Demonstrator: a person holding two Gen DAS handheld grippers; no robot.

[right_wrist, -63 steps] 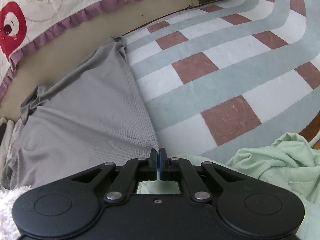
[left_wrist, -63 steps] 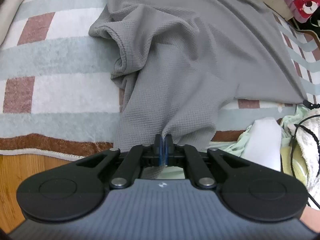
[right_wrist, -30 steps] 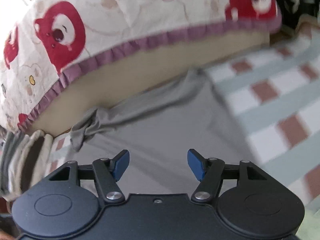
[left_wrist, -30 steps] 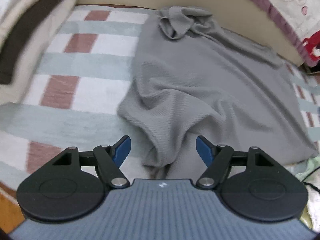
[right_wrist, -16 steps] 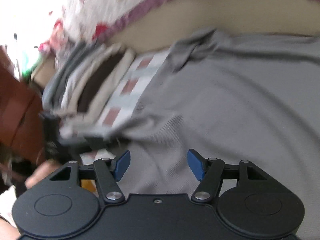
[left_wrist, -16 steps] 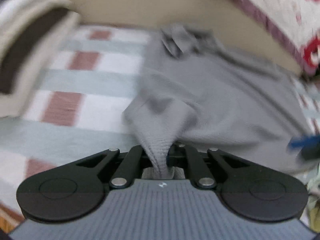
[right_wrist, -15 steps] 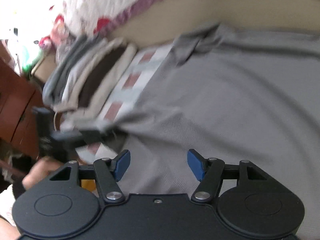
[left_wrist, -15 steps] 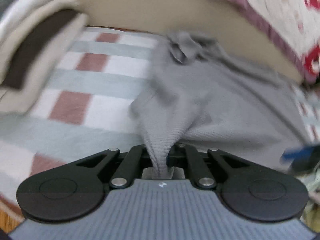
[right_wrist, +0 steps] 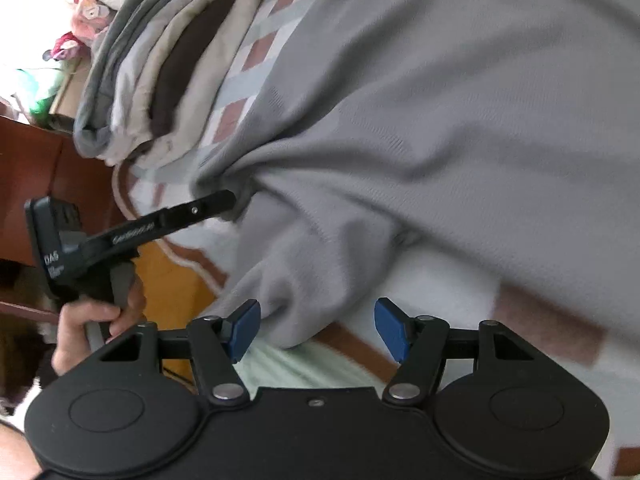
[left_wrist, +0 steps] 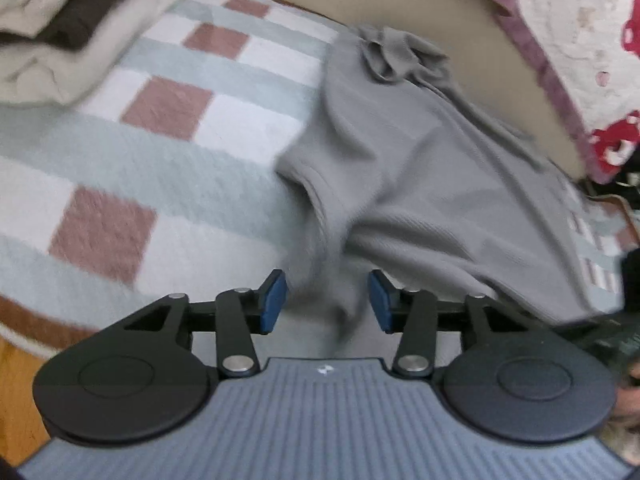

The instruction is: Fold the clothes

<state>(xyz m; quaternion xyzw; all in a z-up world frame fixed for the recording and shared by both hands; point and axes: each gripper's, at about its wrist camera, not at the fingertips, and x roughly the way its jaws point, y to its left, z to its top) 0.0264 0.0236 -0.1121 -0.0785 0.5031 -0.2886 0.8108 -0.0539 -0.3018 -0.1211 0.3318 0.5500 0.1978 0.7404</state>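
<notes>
Grey waffle-knit garment (left_wrist: 420, 184) lies spread and rumpled on a checked rug (left_wrist: 168, 140) of white, pale green and dusty red squares, its far end bunched against the rug's far edge, beside a beige bed base (left_wrist: 400, 12); left tongs (left_wrist: 323, 300) stand over the garment's near hem with blue pads (left_wrist: 272, 300) parted and opening, a fold of grey cloth between them but not pressed; right tongs (right_wrist: 316, 330) have pads wide apart, a hanging corner of the same garment just beside the left pad, nothing clamped; in the right wrist view a hand (right_wrist: 88, 328) grips the left tool's handle near the rug's brown border; folded clothes stack (right_wrist: 160, 68) sits at the rug's far corner; pale green cloth (right_wrist: 296, 368) lies at the rug's near edge.
</notes>
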